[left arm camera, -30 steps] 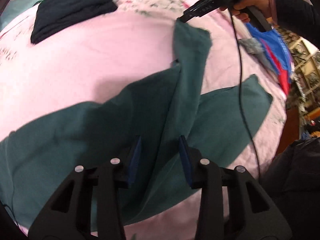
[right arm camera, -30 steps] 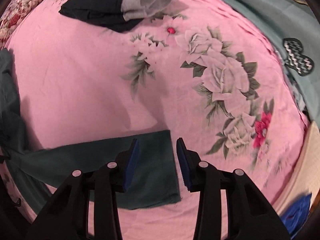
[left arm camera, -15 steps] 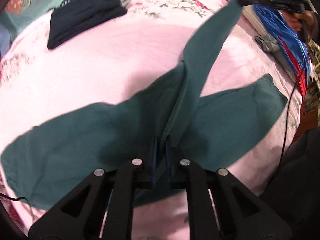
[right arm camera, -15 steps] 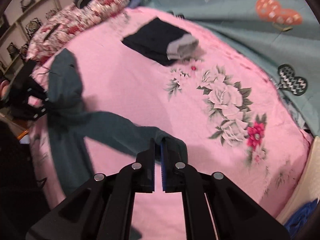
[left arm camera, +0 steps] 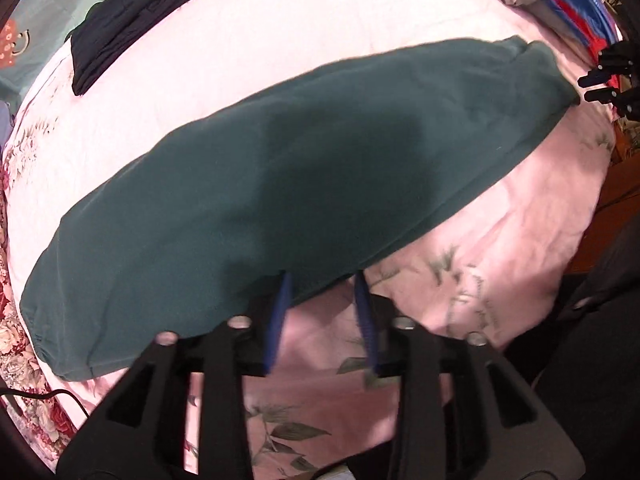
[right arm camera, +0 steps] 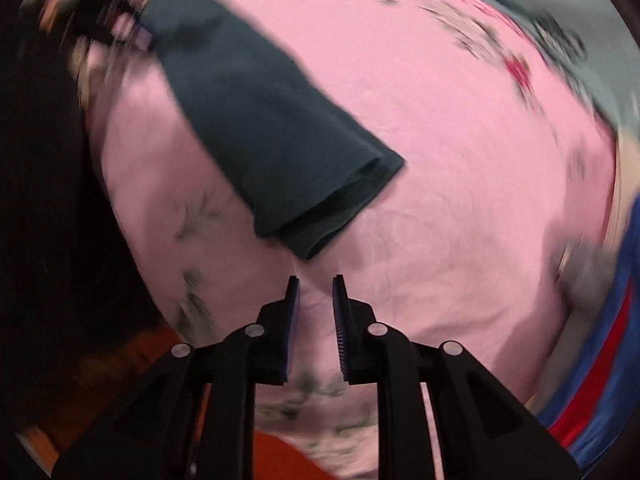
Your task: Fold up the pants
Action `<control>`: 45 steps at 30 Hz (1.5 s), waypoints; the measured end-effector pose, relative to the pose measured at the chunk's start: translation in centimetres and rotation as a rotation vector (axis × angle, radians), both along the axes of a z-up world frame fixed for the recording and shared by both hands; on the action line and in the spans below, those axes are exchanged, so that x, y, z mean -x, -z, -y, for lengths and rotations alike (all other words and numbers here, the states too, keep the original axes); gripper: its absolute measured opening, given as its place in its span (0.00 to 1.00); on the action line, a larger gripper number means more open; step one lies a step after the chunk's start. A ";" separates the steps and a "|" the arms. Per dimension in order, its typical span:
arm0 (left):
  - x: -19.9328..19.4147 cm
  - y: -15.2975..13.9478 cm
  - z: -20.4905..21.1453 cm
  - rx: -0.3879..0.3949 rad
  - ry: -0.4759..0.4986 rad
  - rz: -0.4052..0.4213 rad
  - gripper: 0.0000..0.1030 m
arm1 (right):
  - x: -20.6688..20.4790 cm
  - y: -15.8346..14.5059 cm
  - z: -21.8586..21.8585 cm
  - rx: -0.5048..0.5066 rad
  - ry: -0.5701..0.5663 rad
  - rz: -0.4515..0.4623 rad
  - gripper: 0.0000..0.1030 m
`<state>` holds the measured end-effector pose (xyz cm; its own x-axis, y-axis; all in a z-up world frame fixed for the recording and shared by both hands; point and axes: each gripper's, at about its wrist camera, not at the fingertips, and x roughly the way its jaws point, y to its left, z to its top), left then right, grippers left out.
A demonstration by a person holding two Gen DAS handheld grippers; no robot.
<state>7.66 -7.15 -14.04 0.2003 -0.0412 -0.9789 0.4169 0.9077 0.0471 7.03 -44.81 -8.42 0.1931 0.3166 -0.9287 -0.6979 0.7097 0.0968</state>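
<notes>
The left tongs [left arm camera: 322, 312] hang low with their blue-padded fingers [left arm camera: 276, 320] spread apart and nothing caught between them. The right tongs [right arm camera: 316, 320] also stand parted, a narrower gap showing between the pads, gripping nothing. From the left wrist, the right tongs' black tips [left arm camera: 610, 76] poke in at about two o'clock.

Both wrist views look down, close; share pants [left arm camera: 304, 184], bedsheet [right arm camera: 460, 128].

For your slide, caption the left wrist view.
Open left tongs at the near edge of green pants, folded lengthwise.
</notes>
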 end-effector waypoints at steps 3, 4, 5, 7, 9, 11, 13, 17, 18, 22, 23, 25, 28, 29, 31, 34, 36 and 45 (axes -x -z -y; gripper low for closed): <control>-0.1 -1.3 0.5 0.014 0.004 0.025 0.41 | -2.3 -1.7 1.5 -0.185 0.234 -0.008 0.37; -0.2 -1.6 0.8 0.012 0.001 0.034 0.42 | -2.9 -1.6 1.7 -0.236 0.284 -0.029 0.41; -0.3 -1.8 1.0 0.008 -0.003 0.045 0.44 | -3.5 -1.4 1.7 -0.285 0.322 -0.058 0.41; -0.3 -2.3 1.4 -0.004 -0.016 0.063 0.47 | -4.8 0.0 0.9 -0.332 0.371 -0.131 0.41; -0.2 -2.6 1.7 -0.004 -0.025 0.072 0.48 | -5.4 1.4 -0.3 -0.327 0.365 -0.171 0.41; 0.3 -2.9 1.8 -0.015 -0.033 0.084 0.56 | -5.5 2.7 -1.8 -0.299 0.340 -0.213 0.40; 0.9 -3.2 2.0 -0.025 -0.032 0.095 0.56 | -5.3 3.5 -2.5 -0.252 0.304 -0.201 0.25; 1.2 -3.3 1.6 -0.034 -0.052 0.105 0.56 | -2.6 0.2 -3.5 -0.197 0.209 0.022 0.02; 1.2 -3.3 1.4 -0.033 -0.058 0.109 0.56 | -2.0 -1.0 -3.3 -0.192 0.207 0.078 0.02; 0.9 -3.2 1.0 -0.026 -0.075 0.110 0.56 | -1.2 -1.0 -2.5 -0.148 0.218 0.158 0.02; 0.8 -3.0 1.1 -0.026 -0.072 0.104 0.56 | -1.4 0.2 -2.5 -0.118 0.229 0.129 0.03; 0.5 -2.6 1.3 -0.033 -0.059 0.093 0.56 | -1.6 3.1 -1.8 -0.014 0.282 0.045 0.14; 0.1 -2.6 1.9 -0.043 -0.042 0.096 0.60 | -1.1 2.1 0.0 -0.178 0.355 -0.031 0.18; 0.0 -2.7 2.0 -0.039 -0.043 0.099 0.62 | -1.0 1.2 0.8 -0.247 0.386 -0.043 0.23; -0.6 -2.8 2.4 -0.019 -0.044 0.099 0.62 | -1.4 0.1 1.5 -0.294 0.425 -0.022 0.26; -1.7 -3.1 4.1 0.017 -0.013 0.108 0.62 | -2.9 -0.6 1.1 -0.333 0.428 0.003 0.26; -2.3 -3.3 5.7 0.026 0.029 0.127 0.62 | -4.0 -0.3 0.0 -0.363 0.399 -0.008 0.26; -2.8 -1.6 9.1 -0.004 0.068 0.123 0.69 | -2.1 2.2 1.0 -0.365 0.500 -0.080 0.26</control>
